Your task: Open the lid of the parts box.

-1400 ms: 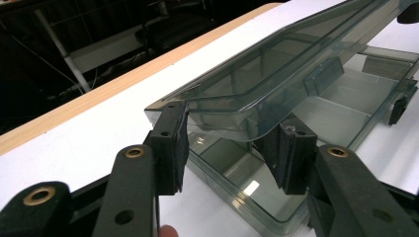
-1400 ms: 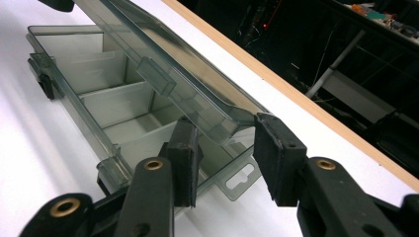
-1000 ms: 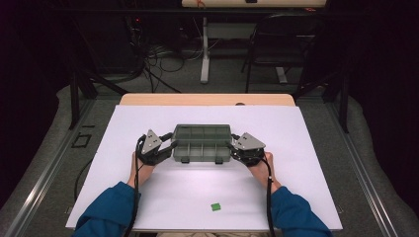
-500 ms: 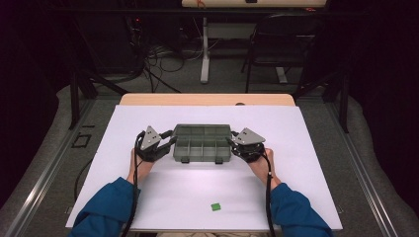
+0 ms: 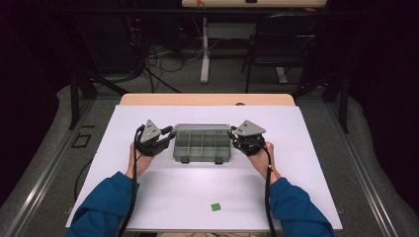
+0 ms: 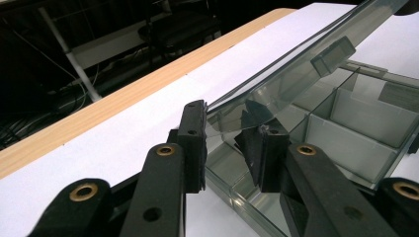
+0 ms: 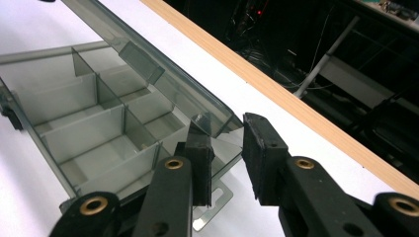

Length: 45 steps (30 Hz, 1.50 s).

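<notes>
Our left gripper [image 6: 225, 143] and right gripper [image 7: 227, 153] have just been closing, each narrowing around an end of the compartment box's [image 5: 202, 144] clear lid [image 6: 296, 64]. The lid, flat a second ago, now stands raised, so opening is underway.

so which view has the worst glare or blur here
High view: sharp, white table top evenly bright, room behind dark. Left gripper view: clear lid reflects and smears the compartment box. Right gripper view: near jaws soft, background dim.
</notes>
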Each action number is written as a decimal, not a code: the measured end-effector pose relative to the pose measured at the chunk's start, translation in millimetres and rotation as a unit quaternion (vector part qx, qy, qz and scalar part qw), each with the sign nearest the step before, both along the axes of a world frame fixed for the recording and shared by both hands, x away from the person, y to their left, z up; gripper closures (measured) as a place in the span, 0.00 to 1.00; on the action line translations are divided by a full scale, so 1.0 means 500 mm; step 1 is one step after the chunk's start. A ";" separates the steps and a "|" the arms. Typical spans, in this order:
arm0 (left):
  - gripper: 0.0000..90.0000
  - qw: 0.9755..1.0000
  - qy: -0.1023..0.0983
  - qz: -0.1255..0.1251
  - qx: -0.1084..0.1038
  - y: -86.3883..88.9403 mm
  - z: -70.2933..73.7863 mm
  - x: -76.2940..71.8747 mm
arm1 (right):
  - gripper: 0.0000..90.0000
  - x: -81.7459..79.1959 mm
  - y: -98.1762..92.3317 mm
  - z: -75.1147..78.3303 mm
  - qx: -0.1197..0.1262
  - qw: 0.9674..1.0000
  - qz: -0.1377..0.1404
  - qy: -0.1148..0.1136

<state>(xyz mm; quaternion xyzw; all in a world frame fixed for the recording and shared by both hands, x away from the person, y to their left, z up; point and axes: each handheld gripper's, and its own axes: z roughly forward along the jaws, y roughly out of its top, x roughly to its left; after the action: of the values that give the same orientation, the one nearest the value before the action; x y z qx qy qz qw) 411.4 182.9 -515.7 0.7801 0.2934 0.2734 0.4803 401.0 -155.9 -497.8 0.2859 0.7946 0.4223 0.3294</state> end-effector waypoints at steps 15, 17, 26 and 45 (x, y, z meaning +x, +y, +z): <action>0.84 1.000 0.016 0.005 -0.001 0.000 0.026 0.025 | 0.84 0.031 -0.004 0.025 0.008 1.000 0.003 0.021; 0.84 1.000 0.020 0.004 -0.004 0.001 0.029 0.028 | 0.84 0.032 -0.005 0.026 0.010 1.000 0.003 0.023; 0.84 1.000 0.030 0.004 -0.003 0.001 0.036 0.035 | 0.85 0.050 -0.004 0.036 0.014 0.999 0.001 0.033; 0.87 0.999 0.044 0.004 -0.027 0.007 0.048 0.064 | 0.86 0.075 -0.006 0.051 0.031 0.998 -0.005 0.055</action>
<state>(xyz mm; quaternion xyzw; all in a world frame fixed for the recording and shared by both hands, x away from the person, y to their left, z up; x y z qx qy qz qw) 443.3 186.3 -491.9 0.7767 0.3246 0.2331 0.4868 438.8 -159.0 -472.5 0.3229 0.7963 0.4291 0.2783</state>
